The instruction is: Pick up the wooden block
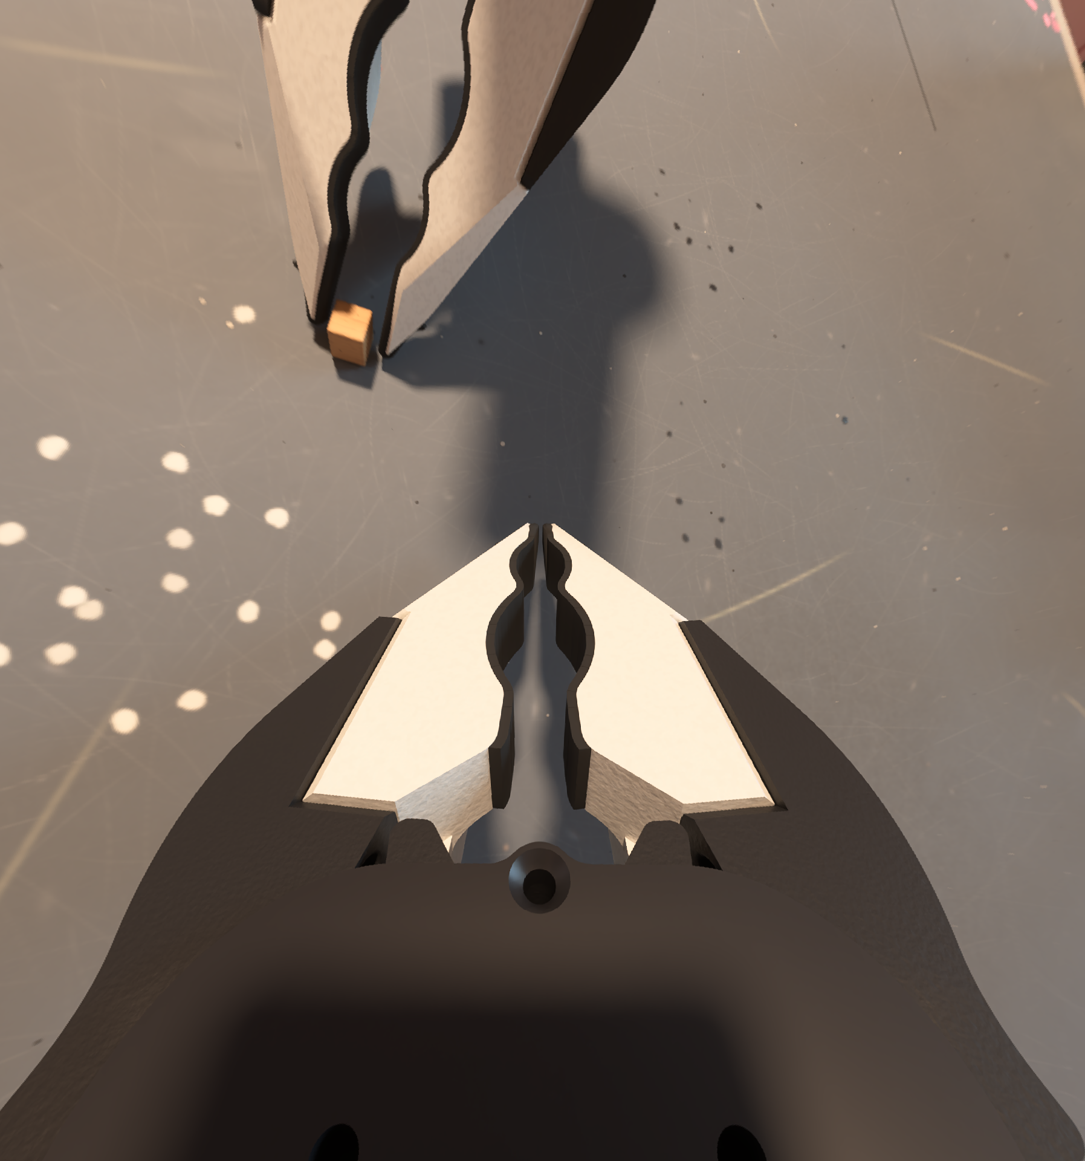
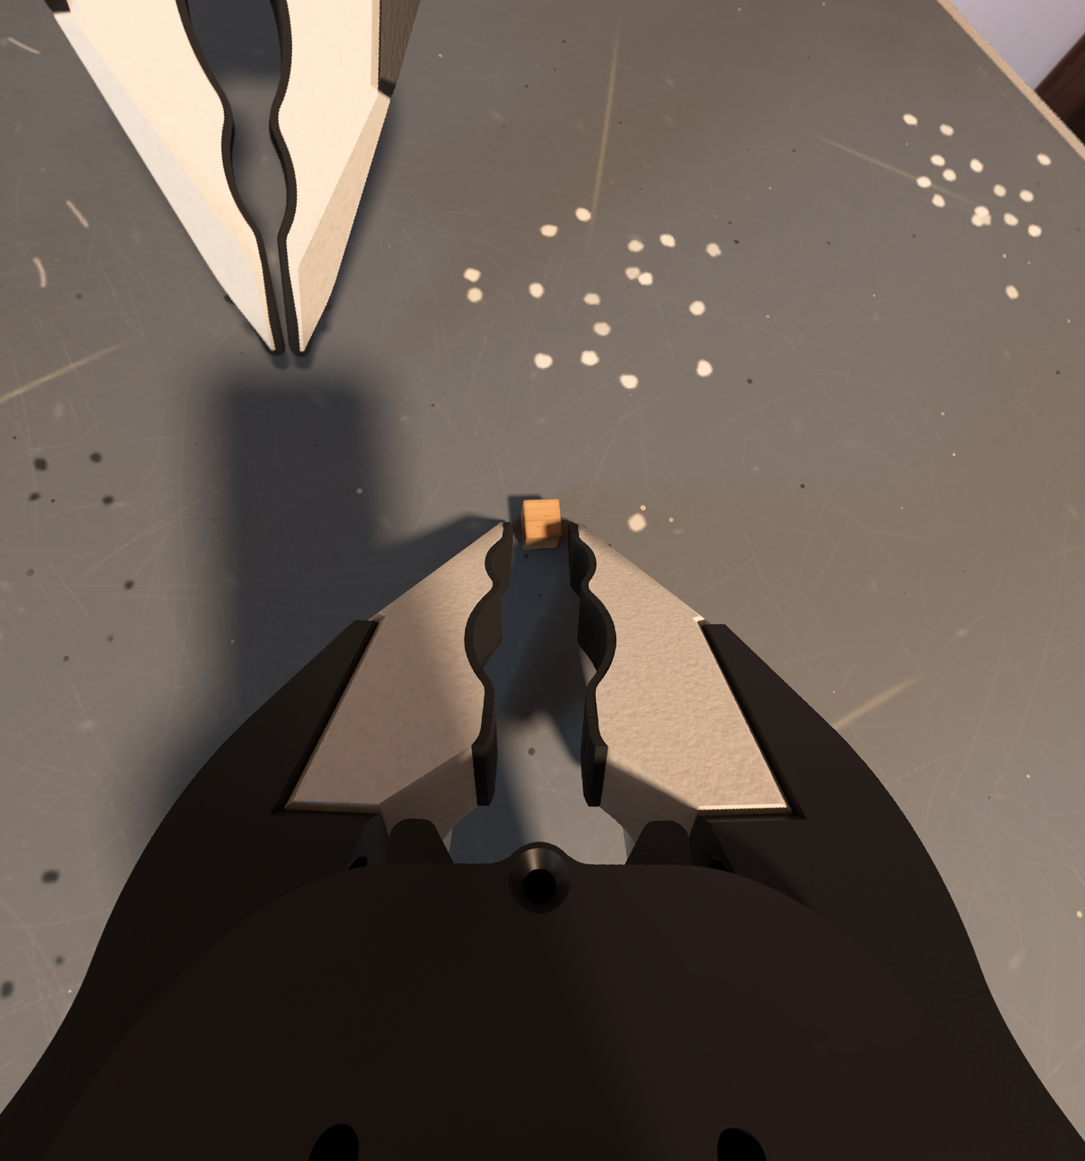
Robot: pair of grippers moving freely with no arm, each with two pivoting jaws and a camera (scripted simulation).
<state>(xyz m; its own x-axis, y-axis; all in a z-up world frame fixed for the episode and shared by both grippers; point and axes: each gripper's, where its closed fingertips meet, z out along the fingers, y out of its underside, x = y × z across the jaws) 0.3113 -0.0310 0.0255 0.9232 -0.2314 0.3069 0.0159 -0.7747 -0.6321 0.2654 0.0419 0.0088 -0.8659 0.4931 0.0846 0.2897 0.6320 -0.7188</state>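
In the left wrist view, our left gripper (image 1: 539, 531) sits with fingertips nearly touching, holding nothing, well apart from the wooden block (image 1: 350, 331). The block rests on the grey table (image 1: 841, 377), between the right gripper's tips.

In the right wrist view, the block (image 2: 541, 523) lies straight ahead, flanked by our right gripper (image 2: 541, 534), parted slightly wider than it, not yet clamped. We judge closing comes next.

Small wooden block (image 2: 541, 523) with visible grain – matt grey table (image 2: 841, 502), scratched and speckled; gripper fingers (image 2: 653, 691) finely textured.
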